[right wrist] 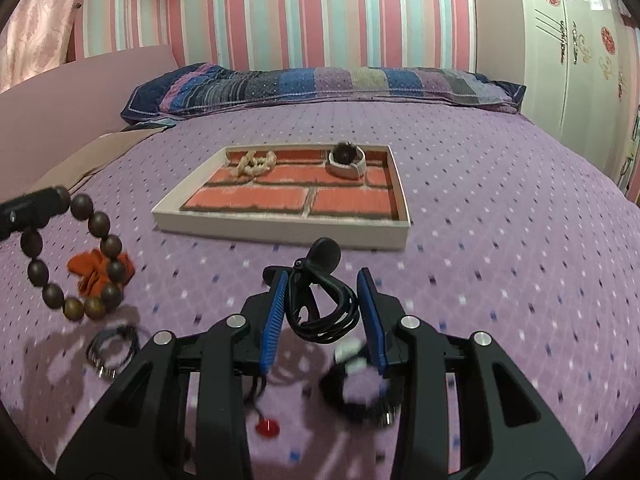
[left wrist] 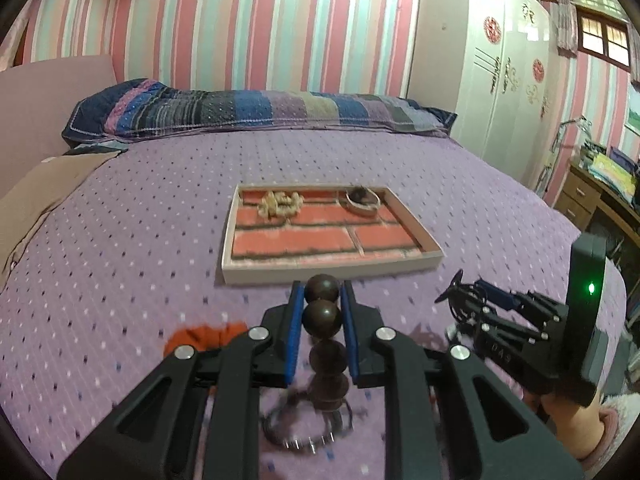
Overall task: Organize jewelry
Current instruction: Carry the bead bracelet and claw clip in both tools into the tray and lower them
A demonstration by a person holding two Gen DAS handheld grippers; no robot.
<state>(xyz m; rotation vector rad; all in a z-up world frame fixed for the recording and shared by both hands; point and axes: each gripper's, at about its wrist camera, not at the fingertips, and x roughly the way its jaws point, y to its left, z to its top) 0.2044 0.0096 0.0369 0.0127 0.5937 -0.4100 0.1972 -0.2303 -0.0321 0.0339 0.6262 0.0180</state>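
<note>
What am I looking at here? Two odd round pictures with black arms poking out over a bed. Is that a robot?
No robot: a person holds a hand-held claw in each hand, each carrying a wide-angle camera looking along its fingers. One picture is from the left claw, shut on a wooden bead bracelet; the other is from the right claw, gripping a black cord piece. Ahead on the purple bedspread lies a tray with a brick-pattern floor, already holding a pale beaded piece and a band. An orange scrunchie and dark rings lie loose.
</note>
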